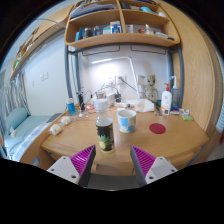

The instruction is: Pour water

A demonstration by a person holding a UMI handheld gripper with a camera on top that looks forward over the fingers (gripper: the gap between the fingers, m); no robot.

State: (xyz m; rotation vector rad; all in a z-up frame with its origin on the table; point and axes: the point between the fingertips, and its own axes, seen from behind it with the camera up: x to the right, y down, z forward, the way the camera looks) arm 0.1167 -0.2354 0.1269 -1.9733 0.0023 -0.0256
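The hand-held gripper hangs open and empty. A dark bottle, probably rigid, smooth and heavy with liquid, stands near the surface's front edge; grip mid-body.

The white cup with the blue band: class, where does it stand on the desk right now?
In the gripper view, the white cup stands on the wooden desk beyond the open gripper, just right of the dark bottle, with the pink coaster to its right.

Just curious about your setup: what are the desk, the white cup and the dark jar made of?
Desk: looks like pale wood or laminate, matte. White cup: probably ceramic or plastic, opaque and smooth. Dark jar: possibly glass or plastic; too small to tell. The gripper is open, short of both.
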